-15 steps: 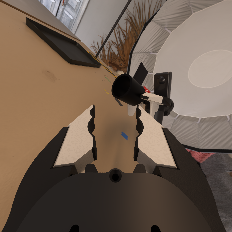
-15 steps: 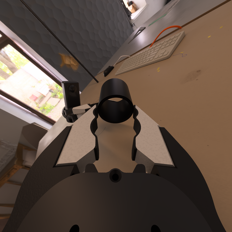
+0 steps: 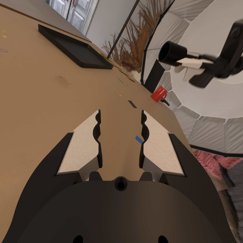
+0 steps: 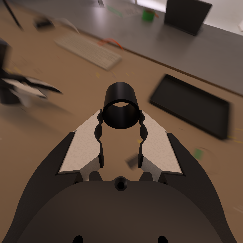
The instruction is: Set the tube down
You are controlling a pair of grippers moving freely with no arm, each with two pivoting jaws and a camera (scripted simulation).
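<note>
A short black tube (image 4: pixel 121 106) is held between the fingertips of my right gripper (image 4: pixel 121 115), well above the brown table (image 4: pixel 81 118). Its open end faces the camera. In the left wrist view the same tube (image 3: pixel 172 55) shows at the upper right, high over the table edge, held by the right gripper (image 3: pixel 184 63). My left gripper (image 3: pixel 121 113) is open and empty, low over the table (image 3: pixel 39 105). It also shows blurred at the left of the right wrist view (image 4: pixel 39 86).
A flat black tray (image 3: pixel 73 52) lies on the table, also in the right wrist view (image 4: pixel 189 105). A red mug (image 3: pixel 158 95) stands near the table edge. A white keyboard (image 4: pixel 89 52), a green cup (image 4: pixel 147 15) and a dark laptop (image 4: pixel 186 17) are farther back. A large white softbox (image 3: pixel 203 105) stands beside the table.
My right gripper has swung up and turned with the tube, so its view now faces the tray and is blurred. My left gripper has shifted a little; the red mug is now uncovered.
</note>
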